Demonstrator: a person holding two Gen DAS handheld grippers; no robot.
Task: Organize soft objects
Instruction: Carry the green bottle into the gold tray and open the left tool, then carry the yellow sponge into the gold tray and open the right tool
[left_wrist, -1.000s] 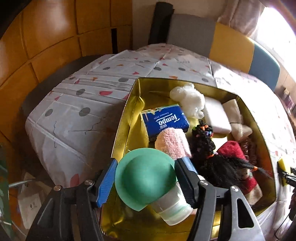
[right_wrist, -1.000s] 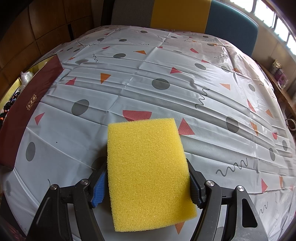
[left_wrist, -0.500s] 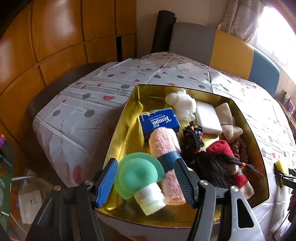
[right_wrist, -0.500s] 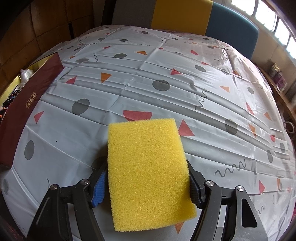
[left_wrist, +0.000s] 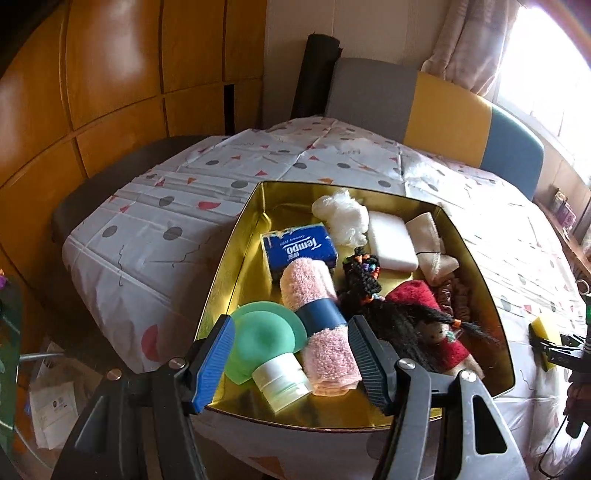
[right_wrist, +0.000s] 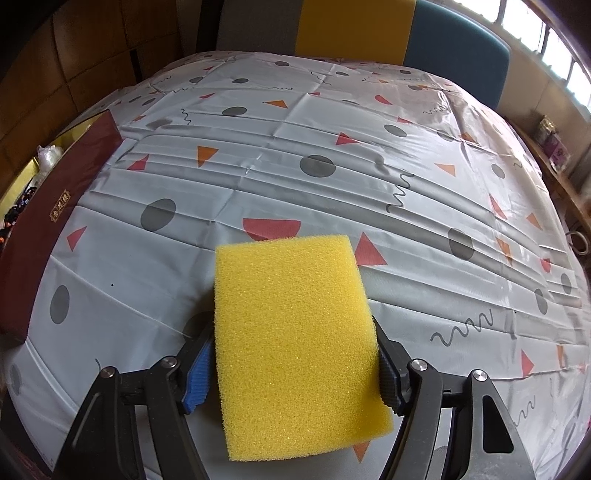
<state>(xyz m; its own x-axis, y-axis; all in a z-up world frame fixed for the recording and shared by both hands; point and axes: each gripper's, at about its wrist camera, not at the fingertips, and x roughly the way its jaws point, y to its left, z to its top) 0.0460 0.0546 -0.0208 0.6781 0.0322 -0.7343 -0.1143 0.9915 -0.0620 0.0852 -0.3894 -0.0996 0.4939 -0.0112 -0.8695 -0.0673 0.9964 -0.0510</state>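
The yellow sponge is clamped between the pads of the right gripper and held above the patterned cloth of the counter. The left gripper is held with its jaws apart and nothing between them, above the near end of the gold box, where a green bottle, a pink towel and a doll are seen lying.

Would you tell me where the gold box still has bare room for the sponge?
Bare floor runs along the box's left wall beside the tissue pack, and along the back wall. The right half around the doll is crowded.
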